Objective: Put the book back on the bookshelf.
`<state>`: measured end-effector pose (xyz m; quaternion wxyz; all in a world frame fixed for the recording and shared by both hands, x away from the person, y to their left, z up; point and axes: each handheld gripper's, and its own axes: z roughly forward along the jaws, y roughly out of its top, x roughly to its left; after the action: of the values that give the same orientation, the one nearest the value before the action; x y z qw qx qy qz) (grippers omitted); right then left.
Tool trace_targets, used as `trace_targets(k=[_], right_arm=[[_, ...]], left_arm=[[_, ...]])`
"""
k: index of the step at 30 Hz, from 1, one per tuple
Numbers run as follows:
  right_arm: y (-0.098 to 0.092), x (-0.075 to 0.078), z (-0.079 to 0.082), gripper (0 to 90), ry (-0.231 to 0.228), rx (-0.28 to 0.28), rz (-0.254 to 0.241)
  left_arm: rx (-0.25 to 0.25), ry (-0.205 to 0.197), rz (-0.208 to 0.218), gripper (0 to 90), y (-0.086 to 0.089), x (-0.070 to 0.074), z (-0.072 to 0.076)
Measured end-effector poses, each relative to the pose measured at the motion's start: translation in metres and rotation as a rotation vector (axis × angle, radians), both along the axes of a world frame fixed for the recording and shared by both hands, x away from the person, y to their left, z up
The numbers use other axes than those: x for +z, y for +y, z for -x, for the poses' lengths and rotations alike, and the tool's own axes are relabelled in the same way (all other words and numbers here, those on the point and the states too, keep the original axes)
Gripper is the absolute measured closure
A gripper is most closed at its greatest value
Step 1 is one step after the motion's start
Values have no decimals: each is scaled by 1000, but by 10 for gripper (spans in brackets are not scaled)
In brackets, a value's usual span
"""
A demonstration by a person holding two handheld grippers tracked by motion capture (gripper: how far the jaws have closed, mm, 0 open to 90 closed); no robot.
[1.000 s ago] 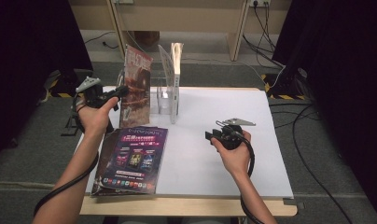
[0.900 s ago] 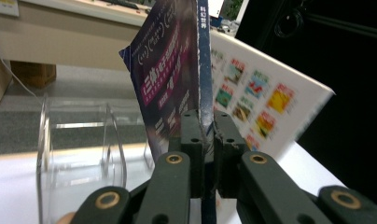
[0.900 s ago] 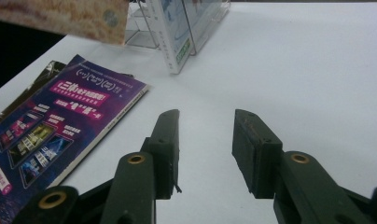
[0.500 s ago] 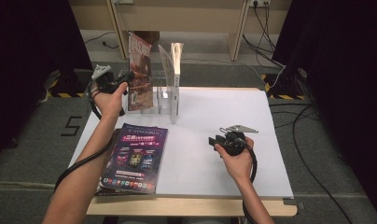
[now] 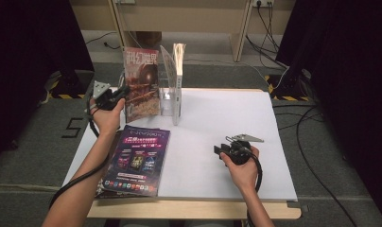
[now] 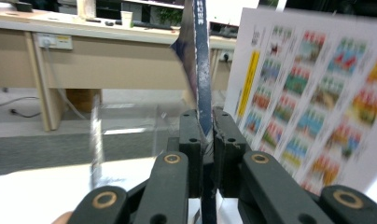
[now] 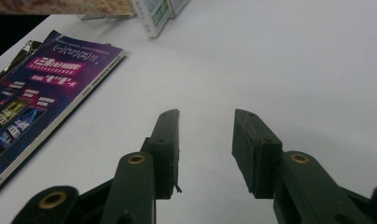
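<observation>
- Left claw (image 6: 204, 140): clamped on lower edge of upright magazine (image 5: 141, 80), at far left edge of tabletop (image 5: 217, 123); long axis vertical.
- Clear rack (image 5: 169, 85): just beside magazine, toward tabletop centre; likely destination, nearer left hand.
- Right claw (image 7: 205, 149): parted, empty, resting near right-front area.
- Purple magazine (image 5: 137, 158): flat, front left corner.

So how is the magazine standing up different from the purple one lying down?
The red-covered magazine stands upright beside the clear plastic rack, pinched by the left gripper. The purple-covered magazine lies flat on the white table, touched by nothing. Both are glossy magazines on the table's left side.
</observation>
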<state>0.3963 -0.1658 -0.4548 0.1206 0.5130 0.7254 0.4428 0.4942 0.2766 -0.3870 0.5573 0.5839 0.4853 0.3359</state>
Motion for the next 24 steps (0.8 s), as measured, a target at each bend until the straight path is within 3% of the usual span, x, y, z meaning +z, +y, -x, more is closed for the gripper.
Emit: trace_targets(k=[4, 14, 16, 24], right_arm=[[-5, -2, 1, 618, 12, -22, -5], [-10, -2, 2, 615, 9, -41, -10], [-9, -2, 3, 614, 13, -41, -15], [-10, -2, 3, 613, 16, -43, -19]], left_arm=[[-10, 5, -42, 824, 3, -9, 20], [-47, 76, -55, 821, 2, -30, 60], [-45, 96, -40, 817, 1, -34, 65], [-54, 106, -29, 803, -1, -34, 70]])
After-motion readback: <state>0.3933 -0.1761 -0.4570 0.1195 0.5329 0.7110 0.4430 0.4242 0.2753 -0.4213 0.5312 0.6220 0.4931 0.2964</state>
